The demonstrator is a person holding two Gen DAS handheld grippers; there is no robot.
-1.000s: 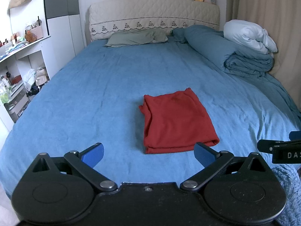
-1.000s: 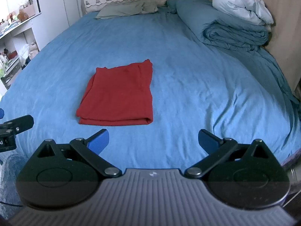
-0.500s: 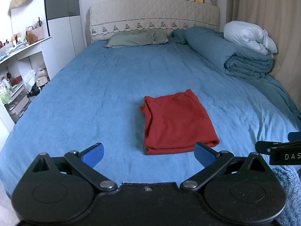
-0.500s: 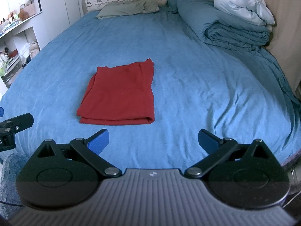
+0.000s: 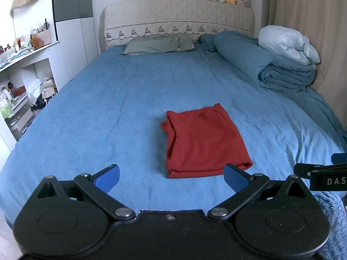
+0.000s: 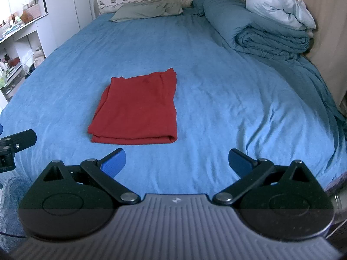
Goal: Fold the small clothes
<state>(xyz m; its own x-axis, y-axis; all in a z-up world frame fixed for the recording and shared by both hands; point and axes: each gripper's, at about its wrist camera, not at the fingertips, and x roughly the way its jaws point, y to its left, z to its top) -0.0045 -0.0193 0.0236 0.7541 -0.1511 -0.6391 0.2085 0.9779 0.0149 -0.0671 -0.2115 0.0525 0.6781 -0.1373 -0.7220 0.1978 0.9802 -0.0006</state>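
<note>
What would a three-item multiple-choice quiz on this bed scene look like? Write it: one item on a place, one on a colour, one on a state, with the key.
1. Where does the folded garment lie?
A. on the blue bedsheet, ahead of both grippers
B. on top of the rolled duvet
C. on the white shelf unit

2. What colour is the garment?
A. green
B. red
C. white

3. How do the left gripper and the right gripper stand?
A. both shut on the garment
B. left shut, right open
C. both open, holding nothing

Key: 1 A, since the garment rests flat on the sheet, past the fingertips in both wrist views; 2 B, since it shows plain red against the blue; 3 C, since each gripper's blue pads are spread wide with only sheet between them.
</note>
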